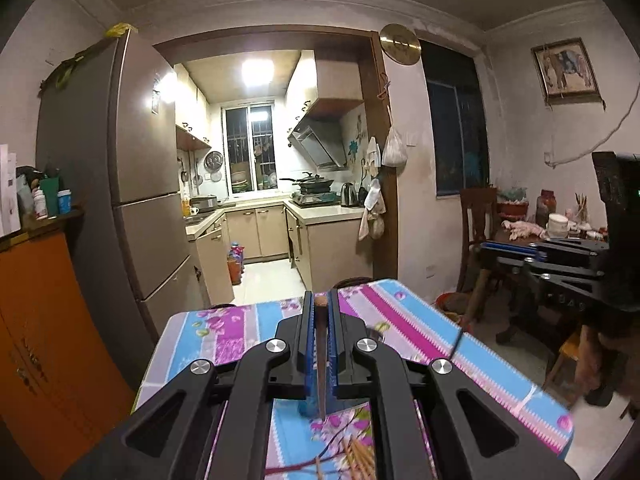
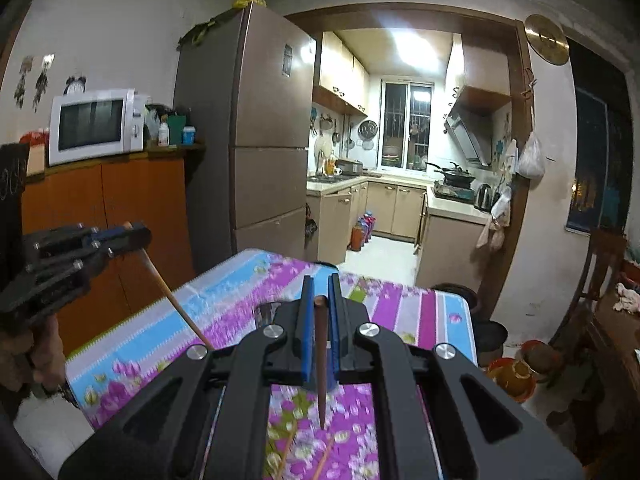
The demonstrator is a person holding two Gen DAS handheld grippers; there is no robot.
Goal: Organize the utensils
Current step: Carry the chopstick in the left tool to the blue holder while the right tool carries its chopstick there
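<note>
My left gripper (image 1: 320,304) is shut on a wooden chopstick (image 1: 321,360) that hangs down between its blue pads above the flowered tablecloth (image 1: 240,328). It also shows in the right wrist view (image 2: 132,234), at the left, with its chopstick (image 2: 176,304) slanting down. My right gripper (image 2: 320,292) is shut on a darker brown chopstick (image 2: 321,360), tip pointing down over the table (image 2: 400,304). It also shows in the left wrist view (image 1: 496,250) at the right. More chopsticks (image 1: 360,456) lie on the cloth below the left gripper. A glass cup (image 2: 266,314) stands behind the right gripper.
A fridge (image 2: 264,128) and an orange cabinet (image 2: 120,208) with a microwave (image 2: 96,126) stand left of the kitchen doorway. A wooden chair (image 1: 476,224) and a cluttered side table (image 1: 552,228) stand to the right. Bowls (image 2: 516,376) sit on the floor.
</note>
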